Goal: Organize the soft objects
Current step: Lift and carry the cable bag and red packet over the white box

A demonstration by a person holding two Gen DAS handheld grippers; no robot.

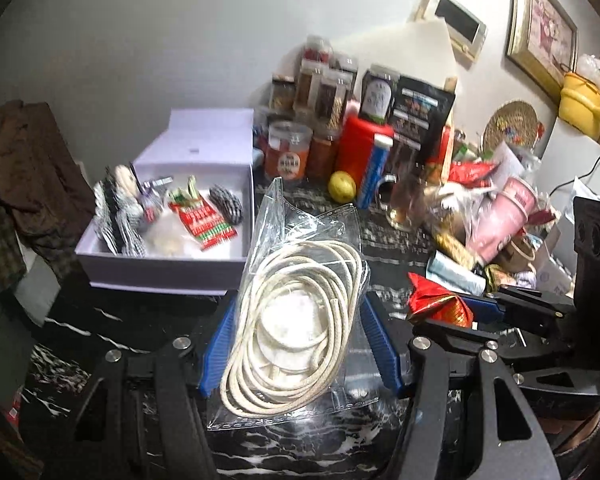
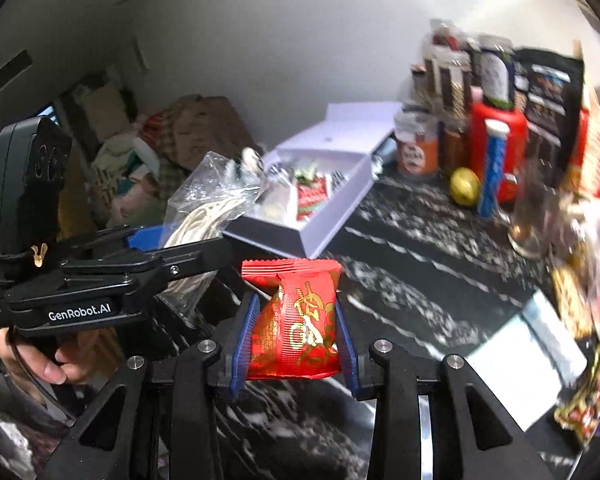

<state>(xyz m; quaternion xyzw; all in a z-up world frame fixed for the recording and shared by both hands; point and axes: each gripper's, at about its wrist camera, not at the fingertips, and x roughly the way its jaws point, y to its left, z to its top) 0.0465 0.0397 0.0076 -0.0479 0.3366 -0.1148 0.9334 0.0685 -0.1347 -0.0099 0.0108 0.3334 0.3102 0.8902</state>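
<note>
Nearest to me, my left hand-held gripper (image 1: 296, 344) is clamped on a clear plastic bag (image 1: 300, 280) with a coil of white rope (image 1: 292, 320) inside; the blue pads (image 1: 376, 340) press its sides and the bag stands up between them, clear of the table (image 1: 140, 320). My right hand-held gripper (image 2: 296, 340) is clamped on a red snack packet (image 2: 296, 320), pinched across its middle with the crimped top edge sticking up. Both things are off the dark marbled table, just beside each other.

I judge the step in hand to be carrying both to the white box (image 1: 160, 268). To do it well I should keep both grips firm, since the bag is slippery and the rope is heavy at the bottom. I would go in one hand at a time so the two tools do not knock together, come in above the near wall, and let go only once each thing is over a bare patch.

The white box sits further back on the left, its lid (image 1: 208, 136) standing open behind it. It already holds a black-and-white striped cloth thing (image 1: 116, 216), a red and green packet (image 1: 204, 220), a checked grey bundle (image 1: 226, 204) and something pale I cannot make out. The front right corner looks freest.

Beyond that stand jars (image 1: 288, 156), a red canister (image 1: 360, 152) and a lemon (image 1: 342, 186), against the wall.
</note>
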